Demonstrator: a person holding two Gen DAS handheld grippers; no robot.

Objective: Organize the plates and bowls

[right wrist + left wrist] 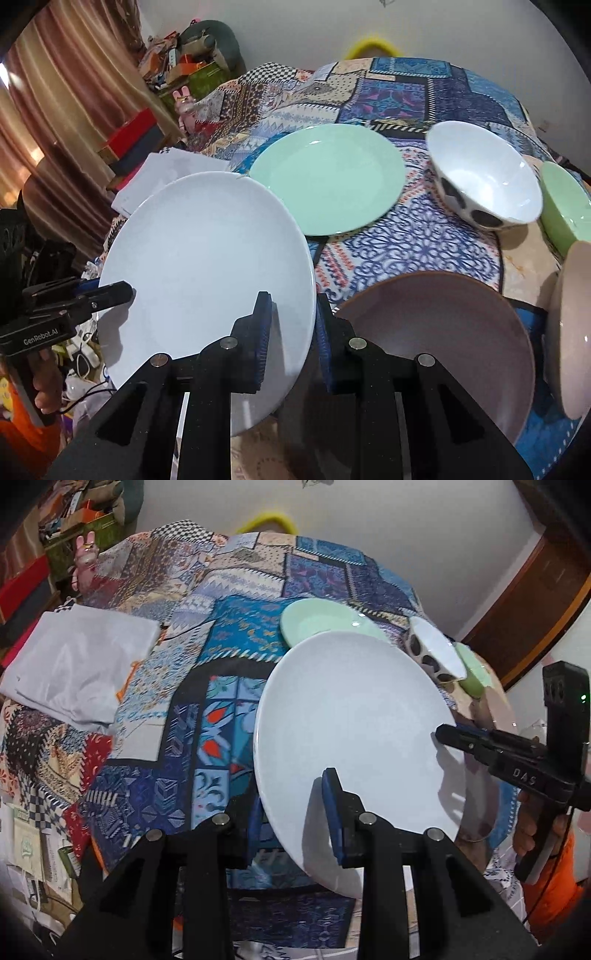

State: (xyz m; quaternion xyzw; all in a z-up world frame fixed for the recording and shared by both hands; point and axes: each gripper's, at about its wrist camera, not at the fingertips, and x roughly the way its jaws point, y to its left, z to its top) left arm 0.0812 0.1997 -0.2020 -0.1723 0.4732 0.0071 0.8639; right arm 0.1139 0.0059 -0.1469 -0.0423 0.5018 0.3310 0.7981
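Observation:
A large white plate hangs tilted above the patchwork bedspread, held from two sides. My left gripper is shut on its near rim, and shows in the right wrist view at the plate's left edge. My right gripper is shut on the opposite rim, one blue pad above and one below, and shows in the left wrist view. On the bedspread lie a mint green plate, a white bowl with black spots, a green bowl and a mauve plate.
A pale pinkish bowl stands on edge at the far right. A folded white cloth lies on the bedspread's left part. Boxes and clutter pile up beyond it near a curtain. A person's hand grips the right handle.

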